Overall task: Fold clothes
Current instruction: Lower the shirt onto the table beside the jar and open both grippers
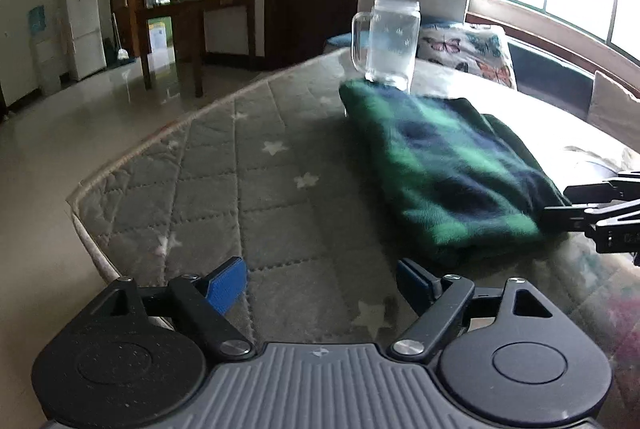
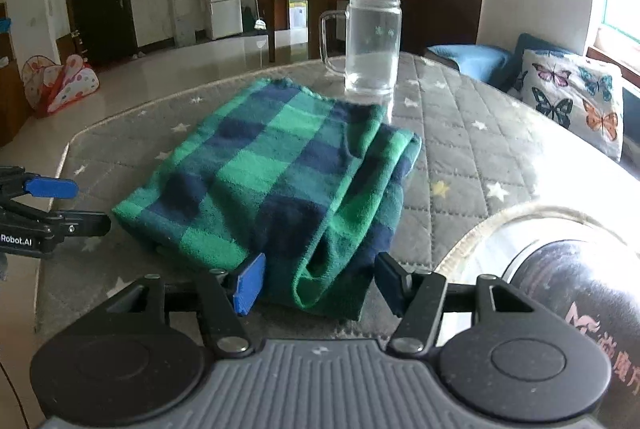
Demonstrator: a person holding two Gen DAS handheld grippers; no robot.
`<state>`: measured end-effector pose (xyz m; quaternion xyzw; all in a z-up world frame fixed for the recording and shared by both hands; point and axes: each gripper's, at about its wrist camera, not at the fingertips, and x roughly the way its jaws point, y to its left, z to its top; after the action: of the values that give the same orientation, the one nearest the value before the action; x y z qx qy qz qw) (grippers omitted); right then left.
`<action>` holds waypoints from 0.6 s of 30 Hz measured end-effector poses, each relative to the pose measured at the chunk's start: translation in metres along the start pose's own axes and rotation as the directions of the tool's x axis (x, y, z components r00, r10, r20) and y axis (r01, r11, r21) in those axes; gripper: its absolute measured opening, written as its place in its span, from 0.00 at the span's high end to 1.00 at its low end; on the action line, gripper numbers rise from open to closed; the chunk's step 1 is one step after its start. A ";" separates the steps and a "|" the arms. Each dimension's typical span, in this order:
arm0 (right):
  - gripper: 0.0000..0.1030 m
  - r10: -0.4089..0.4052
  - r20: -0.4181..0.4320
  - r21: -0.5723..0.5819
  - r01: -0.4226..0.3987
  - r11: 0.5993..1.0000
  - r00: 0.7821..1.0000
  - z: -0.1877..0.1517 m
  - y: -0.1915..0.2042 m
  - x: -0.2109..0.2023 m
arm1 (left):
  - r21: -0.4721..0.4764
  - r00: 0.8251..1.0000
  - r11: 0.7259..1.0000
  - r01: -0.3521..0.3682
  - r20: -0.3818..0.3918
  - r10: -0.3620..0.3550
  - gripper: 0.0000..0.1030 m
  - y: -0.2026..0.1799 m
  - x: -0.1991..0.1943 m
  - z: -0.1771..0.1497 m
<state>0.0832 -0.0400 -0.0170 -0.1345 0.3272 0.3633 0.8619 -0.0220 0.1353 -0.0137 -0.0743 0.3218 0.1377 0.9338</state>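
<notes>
Garment (image 2: 276, 185): soft, fuzzy matt cloth, green and navy check, lying between and ahead of the right gripper's (image 2: 320, 285) spread jaws. Quilted cover (image 1: 256, 181) under the left gripper's (image 1: 320, 285) jaws: matt stitched fabric. Glass mug (image 2: 372, 45) beyond the garment: clear, smooth, glossy. Jaw pads (image 2: 250, 285): ribbed blue plastic.

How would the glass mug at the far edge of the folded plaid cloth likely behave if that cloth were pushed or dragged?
The glass mug is tall and narrow, so it would probably tip. It looks rigid and breakable. The plaid cloth would likely bunch limply.
</notes>
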 end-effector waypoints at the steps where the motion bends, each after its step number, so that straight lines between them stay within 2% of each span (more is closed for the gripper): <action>1: 0.40 0.003 0.008 -0.007 -0.003 1.000 1.000 0.001 0.001 -0.003 | -0.003 1.000 1.000 0.005 0.007 -0.005 0.18 0.001 -0.002 0.001; 5: 0.33 0.000 0.037 -0.027 0.001 1.000 0.999 0.004 0.006 -0.008 | -0.006 0.998 0.999 0.035 0.045 -0.035 0.16 -0.003 -0.009 0.008; 7: 0.32 -0.012 0.044 -0.024 0.013 1.000 0.999 0.004 0.005 -0.008 | 0.007 0.998 0.999 0.047 0.051 -0.048 0.16 -0.009 -0.008 0.010; 14: 0.31 -0.056 0.000 0.073 0.056 0.996 0.998 -0.006 -0.018 -0.005 | 0.061 0.999 0.997 0.048 0.001 -0.048 0.16 -0.022 0.009 0.005; 18: 0.30 -0.060 0.015 0.090 0.059 0.994 0.998 -0.006 -0.020 -0.012 | 0.058 0.999 0.997 0.044 -0.008 -0.044 0.16 -0.022 0.008 0.004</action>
<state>0.0886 -0.0636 -0.0134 -0.1022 0.3313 0.3236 0.8804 -0.0070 0.1170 -0.0140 -0.0548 0.3273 0.1075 0.9372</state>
